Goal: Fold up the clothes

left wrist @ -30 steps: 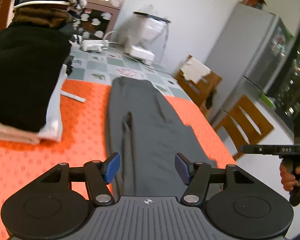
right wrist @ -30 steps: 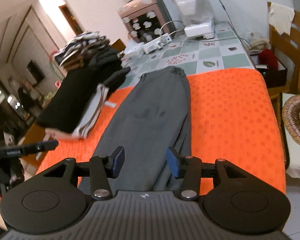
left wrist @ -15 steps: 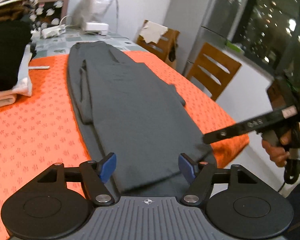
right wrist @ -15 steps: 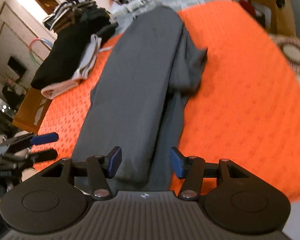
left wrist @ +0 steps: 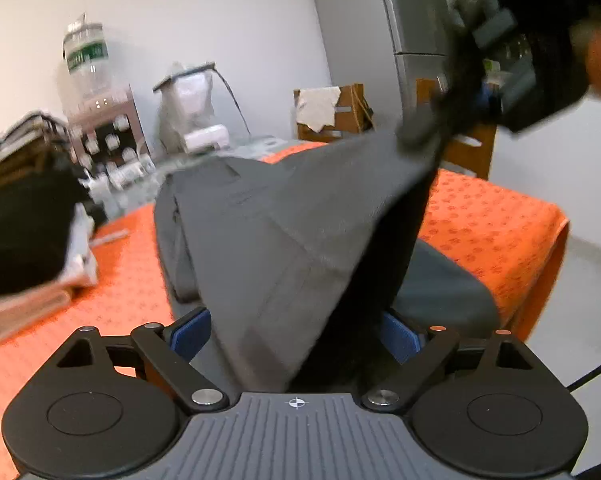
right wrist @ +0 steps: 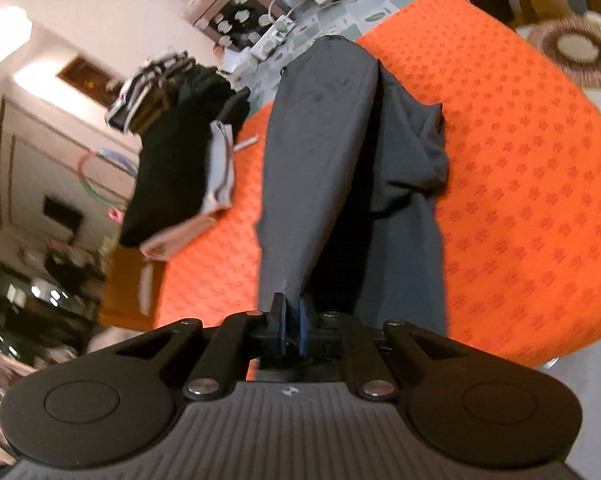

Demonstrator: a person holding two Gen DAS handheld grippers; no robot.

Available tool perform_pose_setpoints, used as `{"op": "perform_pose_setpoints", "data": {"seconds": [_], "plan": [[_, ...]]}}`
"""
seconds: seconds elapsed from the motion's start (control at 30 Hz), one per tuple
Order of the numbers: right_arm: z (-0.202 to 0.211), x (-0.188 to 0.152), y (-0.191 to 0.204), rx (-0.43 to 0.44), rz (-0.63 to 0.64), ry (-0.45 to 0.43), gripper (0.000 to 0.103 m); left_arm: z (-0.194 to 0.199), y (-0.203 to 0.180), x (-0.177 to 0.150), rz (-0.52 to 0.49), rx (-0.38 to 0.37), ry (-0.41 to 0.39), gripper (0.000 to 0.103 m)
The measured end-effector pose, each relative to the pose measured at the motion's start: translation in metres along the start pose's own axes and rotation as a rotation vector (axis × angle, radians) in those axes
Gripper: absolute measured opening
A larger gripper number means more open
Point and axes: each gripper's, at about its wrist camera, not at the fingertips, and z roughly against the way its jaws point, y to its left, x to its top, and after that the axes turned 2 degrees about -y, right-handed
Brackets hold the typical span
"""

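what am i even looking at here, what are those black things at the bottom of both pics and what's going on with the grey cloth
Each picture comes from a camera mounted on a hand-held claw; a person holds one in each hand. The black shapes at the bottom are the claw mechanisms seen from behind.

In the right camera's view, the right claw has its blue pads pinched shut on the near end of the long grey trousers, lifting it off the orange patterned tablecloth.

In the left camera's view, the left claw has its jaws opening wide; the raised grey fabric hangs between the blue pads, which do not press on it. The blurred dark shape at top right appears to be the right claw.

A stack of folded dark and light clothes sits on the table beside the trousers.
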Motion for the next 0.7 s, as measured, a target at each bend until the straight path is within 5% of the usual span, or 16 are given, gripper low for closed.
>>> {"op": "perform_pose_setpoints", "data": {"seconds": [0.2,0.7], "plan": [[0.014,0.007,0.009,0.051,-0.126,-0.035,0.007,-0.004,-0.013,-0.01,-0.134,0.081,-0.011,0.091],[0.021,0.02,0.043,0.035,-0.12,-0.073,0.007,0.01,-0.043,-0.008,-0.16,0.015,-0.117,0.095]]}}
